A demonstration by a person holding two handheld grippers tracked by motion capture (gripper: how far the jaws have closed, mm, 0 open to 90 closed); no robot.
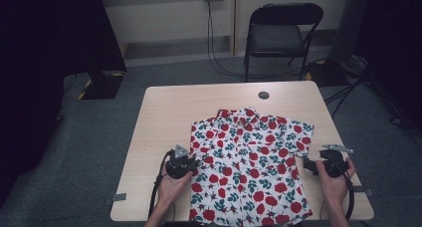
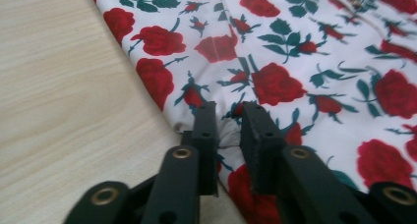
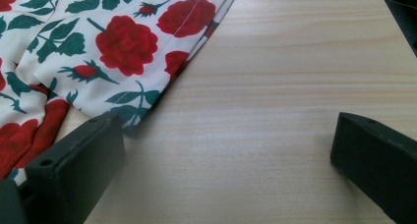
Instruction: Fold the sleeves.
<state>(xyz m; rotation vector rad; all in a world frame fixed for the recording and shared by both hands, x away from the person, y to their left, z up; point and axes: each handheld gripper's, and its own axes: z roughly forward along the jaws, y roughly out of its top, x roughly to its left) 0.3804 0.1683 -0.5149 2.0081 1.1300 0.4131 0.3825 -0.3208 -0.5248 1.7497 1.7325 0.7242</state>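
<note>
While spread flat, shirt (image 1: 249, 167): white with red roses, collar toward far edge, covering middle and near half of wooden table (image 1: 164, 112), hem at near edge.
Left hand (image 1: 171, 184): at shirt's left side seam, low on table.
Left gripper (image 1: 180, 163): jaws nearly together, small gap, a pinch of cloth at shirt's edge bunched between pads (image 2: 206, 130); no earlier shot, so just that.
Right gripper (image 1: 318, 163): jaws spread wide, bare wood between, one jaw tip just touching sleeve hem (image 3: 142, 106).
Right hand (image 1: 334, 179): just off shirt's right side.
Background: folding chair (image 1: 278, 33) beyond table.
</note>
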